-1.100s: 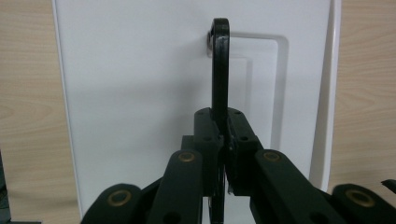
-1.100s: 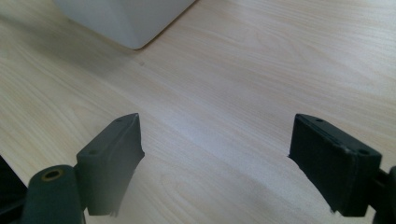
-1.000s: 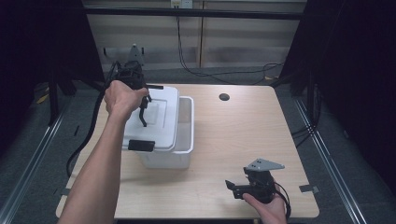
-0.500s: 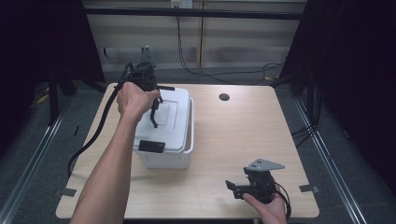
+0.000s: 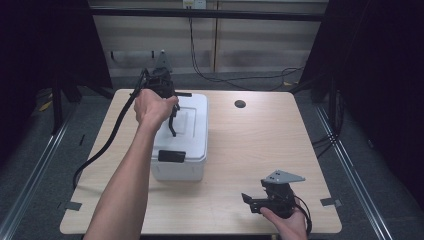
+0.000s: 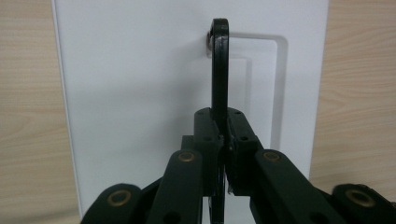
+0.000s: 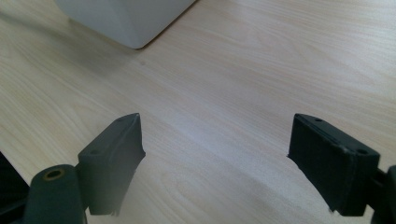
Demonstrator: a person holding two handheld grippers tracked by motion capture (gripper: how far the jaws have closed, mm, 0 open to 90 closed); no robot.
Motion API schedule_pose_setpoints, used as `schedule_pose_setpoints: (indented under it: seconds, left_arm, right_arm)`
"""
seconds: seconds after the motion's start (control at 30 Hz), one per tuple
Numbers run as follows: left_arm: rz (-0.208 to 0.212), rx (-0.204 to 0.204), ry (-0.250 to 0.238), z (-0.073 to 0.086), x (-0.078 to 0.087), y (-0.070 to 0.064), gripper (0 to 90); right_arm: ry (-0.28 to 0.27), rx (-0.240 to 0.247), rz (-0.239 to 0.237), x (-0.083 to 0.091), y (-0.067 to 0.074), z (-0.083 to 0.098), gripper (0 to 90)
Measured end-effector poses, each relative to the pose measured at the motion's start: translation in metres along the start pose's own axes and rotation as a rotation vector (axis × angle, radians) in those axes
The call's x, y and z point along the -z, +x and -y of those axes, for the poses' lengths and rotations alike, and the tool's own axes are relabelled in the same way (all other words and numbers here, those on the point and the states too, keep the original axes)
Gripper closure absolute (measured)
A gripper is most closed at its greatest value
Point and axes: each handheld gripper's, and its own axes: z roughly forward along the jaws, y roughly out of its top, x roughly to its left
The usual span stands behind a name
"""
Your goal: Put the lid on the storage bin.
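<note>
A white plastic box [image 5: 180,167] stands on the left half of the table, and its lid [image 5: 192,135] looks level on top. A black handle [image 5: 173,124] rises upright from the lid's recess. My left gripper [image 5: 172,115] reaches down from above and is shut on that handle. In the left gripper view the handle [image 6: 219,60] runs straight up between the closed jaws of my left gripper [image 6: 225,140], over the white lid [image 6: 130,93]. My right gripper [image 5: 250,202] rests near the table's front right edge, open with nothing in it. In its own view, bare wood lies between the jaws of my right gripper [image 7: 215,158].
A black latch [image 5: 171,156] sits on the box's near end. The wooden table [image 5: 260,140] has a dark round hole [image 5: 240,104] at the back. The left gripper's cable [image 5: 105,145] trails off the left edge. A corner of the box [image 7: 126,18] shows in the right gripper view.
My left hand has moved right with the handle, and the lid has shifted right until it covers the box's right rim. The right gripper has stayed put.
</note>
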Motion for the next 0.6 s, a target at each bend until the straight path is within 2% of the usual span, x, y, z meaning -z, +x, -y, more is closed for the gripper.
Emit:
schedule_pose_setpoints:
  seconds: [0.4,0.47,0.53,0.6]
  left_arm:
    - [-0.005,0.018,0.003,-0.0009,-0.0029,-0.0005,84.9]
    - [0.01,0.023,0.004,-0.0011,-0.0051,0.0008,84.9]
    - [-0.011,0.019,0.012,-0.0016,-0.0068,0.001,84.9]
    - [-0.013,0.025,0.01,-0.0017,-0.0083,0.0031,84.9]
  right_arm:
    - [0.001,0.001,-0.004,-0.0004,0.0,-0.0001,17.0]
    - [-0.001,0.004,-0.005,-0.0007,-0.0003,-0.0002,17.0]
    - [0.002,0.001,-0.005,0.0001,0.0005,0.0001,17.0]
    - [0.002,0.004,-0.005,-0.0004,0.0002,0.0003,17.1]
